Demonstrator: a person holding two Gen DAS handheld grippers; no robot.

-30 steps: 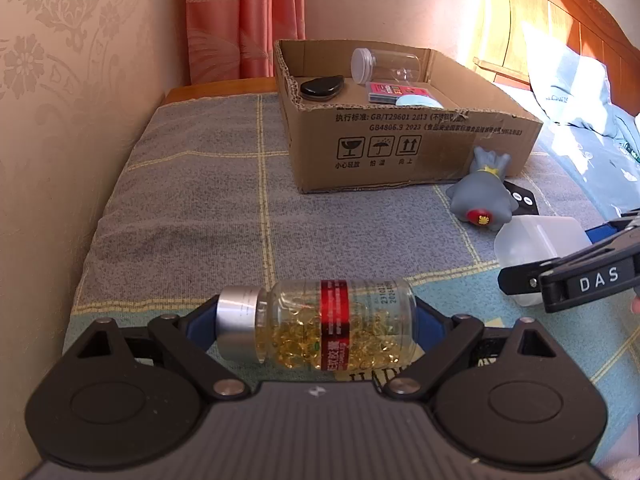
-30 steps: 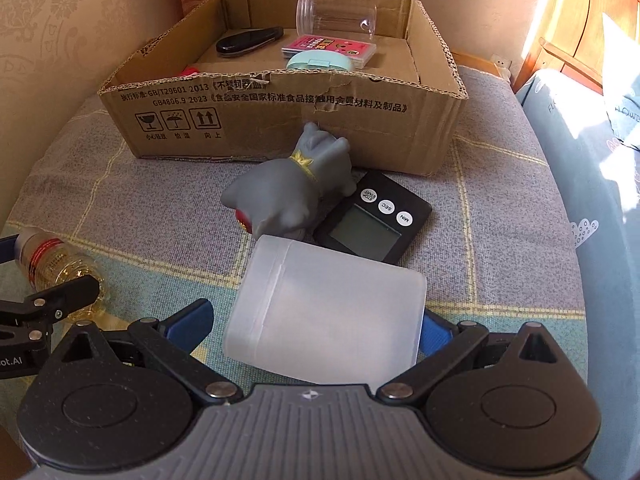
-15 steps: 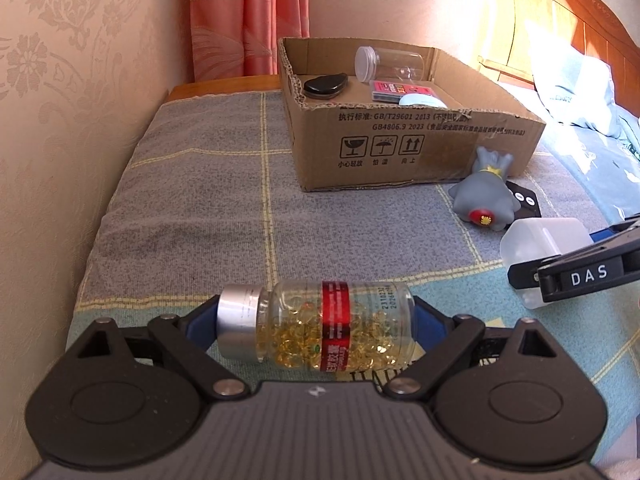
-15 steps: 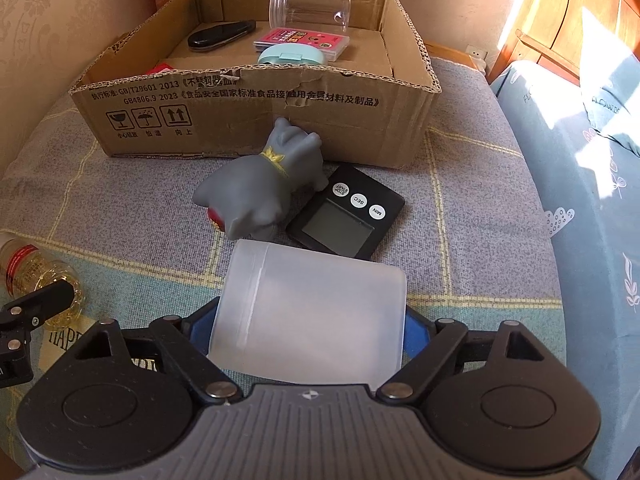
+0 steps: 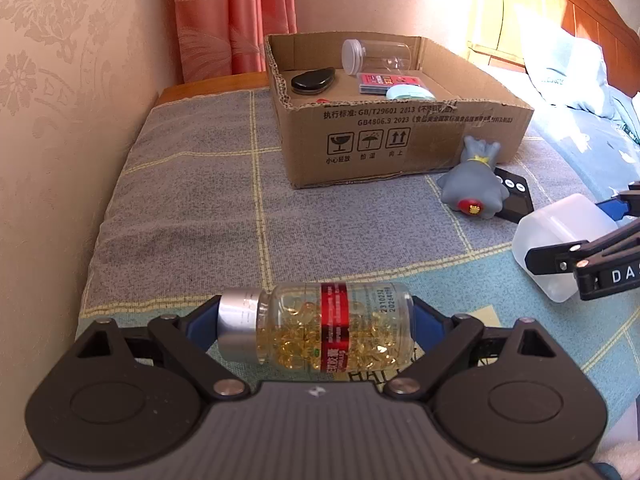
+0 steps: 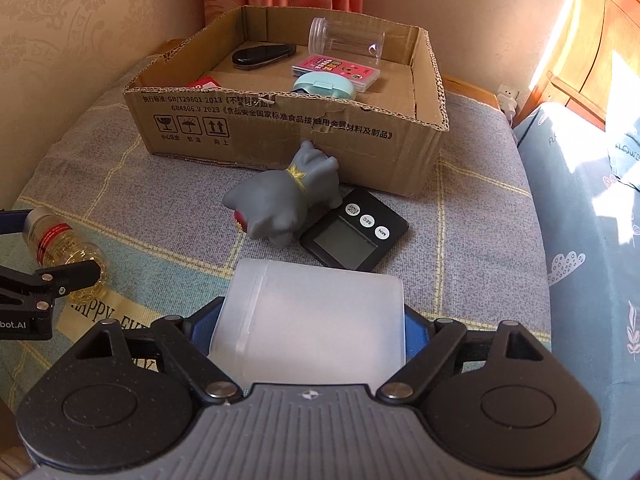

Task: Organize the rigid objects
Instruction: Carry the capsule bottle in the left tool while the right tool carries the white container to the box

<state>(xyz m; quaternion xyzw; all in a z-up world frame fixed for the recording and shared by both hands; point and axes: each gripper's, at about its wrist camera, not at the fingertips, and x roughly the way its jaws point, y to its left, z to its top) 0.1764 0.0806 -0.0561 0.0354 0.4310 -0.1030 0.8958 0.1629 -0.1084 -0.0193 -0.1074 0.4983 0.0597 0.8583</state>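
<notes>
While both loads hang over bed's near edge, short of box (image 6: 280,136): left gripper (image 5: 316,330) fingers clamp bottle (image 5: 320,330) end-to-end; right gripper (image 6: 308,328) fingers squeeze tub (image 6: 312,312); smooth round bottle may roll free; tub may snag box's front wall.

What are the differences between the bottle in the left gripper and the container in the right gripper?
The capsule bottle is clear, round glass showing yellow softgels, while the white container is frosted, boxy plastic whose contents cannot be seen. The capsule bottle has a silver cap and red label; the white container is plain. Both lie sideways, each clamped by its ends: left gripper, right gripper.
</notes>
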